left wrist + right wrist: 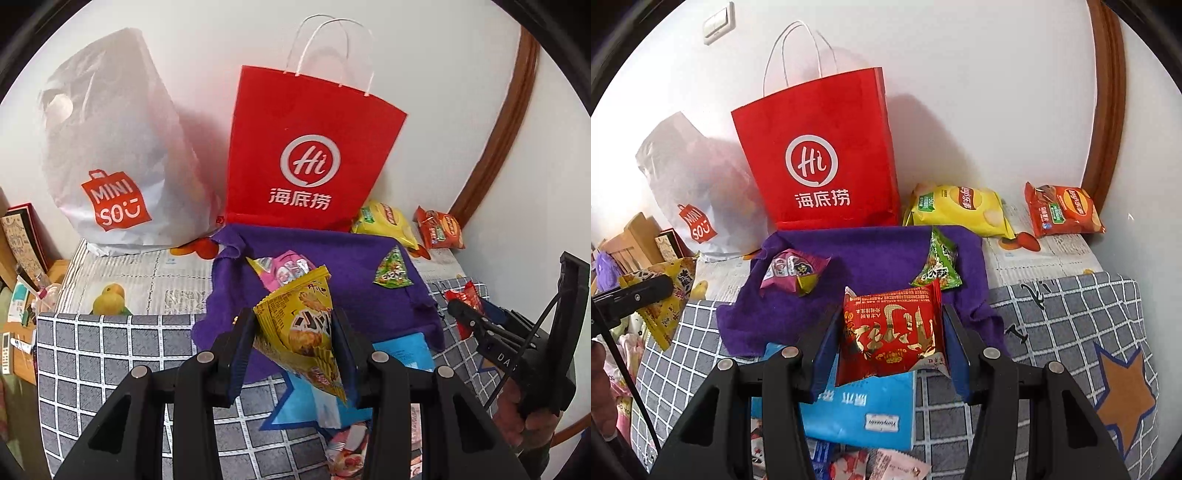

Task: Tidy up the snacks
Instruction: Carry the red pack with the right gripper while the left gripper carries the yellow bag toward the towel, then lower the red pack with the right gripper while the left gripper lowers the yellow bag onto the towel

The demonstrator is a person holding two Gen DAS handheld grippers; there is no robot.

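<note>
White wall behind red paper bag [314,147], my left gripper [295,332] clamping yellow snack packet [299,325], right gripper [892,332] clamping red snack packet [892,332], both at lower centre.

1. White wall [424,74] fills the back from 9 to 2 o'clock, plain and matte, with soft shadows on it.
2. Curved brown wooden trim [1108,110] runs down the wall at 2–3 o'clock.
3. Light switch plate [718,23] sits on the wall at 11 o'clock in the right wrist view.
4. Grey cover with a white grid [110,354] lies over the near surface at 6–8 o'clock; an orange star [1126,391] is printed on it at 4 o'clock.
5. Fruit-print sheet [147,280] lies beyond it, reaching the wall.
6. Cluttered wooden furniture [22,251] at 9 o'clock; details too small to tell.
7. Even, diffuse light.
</note>
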